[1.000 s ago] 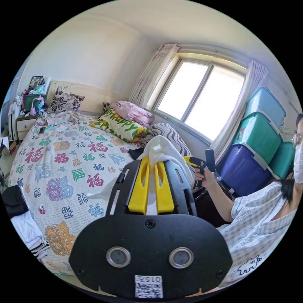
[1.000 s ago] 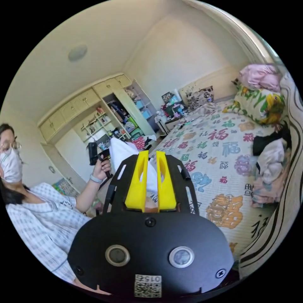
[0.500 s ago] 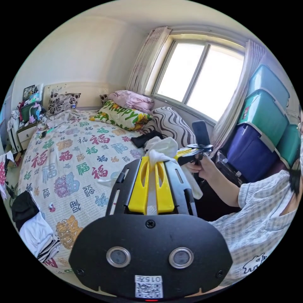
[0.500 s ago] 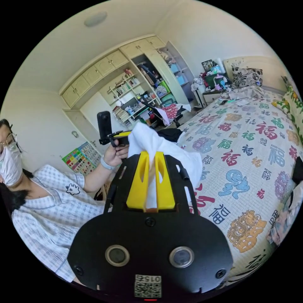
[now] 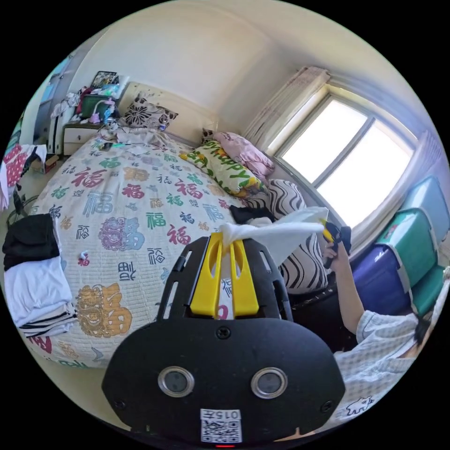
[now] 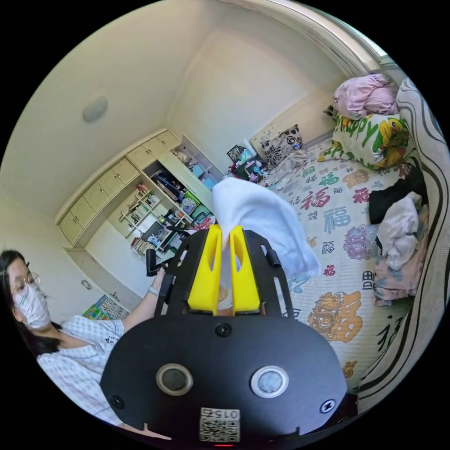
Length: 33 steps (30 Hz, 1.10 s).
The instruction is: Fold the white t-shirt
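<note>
Daylight floods through a curtained window (image 5: pixel 349 159) onto a bed (image 5: pixel 117 206) with a patterned quilt; open shelves (image 6: pixel 159 206) line the far cream wall.

Open patterned bedspread (image 5: pixel 140 206) ahead; folded clothes stack (image 5: pixel 35 281) at one edge, pillows (image 5: pixel 225 166) and loose garments (image 6: pixel 398 225) bordering the other.

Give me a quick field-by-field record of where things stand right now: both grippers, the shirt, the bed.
left gripper: shut on the white t-shirt
right gripper: shut on the white t-shirt
shirt state: lifted off the bed, stretched between the two grippers, not yet folded
bed: patterned cover, open space in the middle
folded stack: black, white and striped clothes at the bed's near edge
loose clothes: heap by the striped cushion
</note>
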Each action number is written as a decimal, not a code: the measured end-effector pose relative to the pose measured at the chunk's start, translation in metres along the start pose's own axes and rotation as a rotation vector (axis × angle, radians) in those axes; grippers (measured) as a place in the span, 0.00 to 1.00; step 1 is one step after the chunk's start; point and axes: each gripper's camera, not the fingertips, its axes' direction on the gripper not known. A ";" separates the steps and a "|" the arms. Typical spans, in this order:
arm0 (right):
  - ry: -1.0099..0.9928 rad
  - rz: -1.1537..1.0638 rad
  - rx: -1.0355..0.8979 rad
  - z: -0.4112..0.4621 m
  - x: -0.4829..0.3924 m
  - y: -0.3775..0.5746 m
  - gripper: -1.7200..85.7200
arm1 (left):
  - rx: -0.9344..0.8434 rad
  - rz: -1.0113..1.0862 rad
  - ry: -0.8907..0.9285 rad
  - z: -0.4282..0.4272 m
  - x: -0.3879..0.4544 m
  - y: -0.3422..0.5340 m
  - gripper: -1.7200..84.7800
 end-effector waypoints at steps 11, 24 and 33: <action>-0.034 0.294 -0.330 0.083 0.129 0.107 0.04 | -0.261 -0.015 -0.310 0.062 -0.098 0.034 0.02; 0.021 0.452 -0.328 0.119 0.185 0.157 0.11 | -0.391 -0.249 -0.114 0.093 -0.226 0.062 0.04; 0.115 0.284 -0.477 0.238 0.200 0.077 0.16 | -0.125 -0.279 -0.085 0.060 -0.279 0.032 0.09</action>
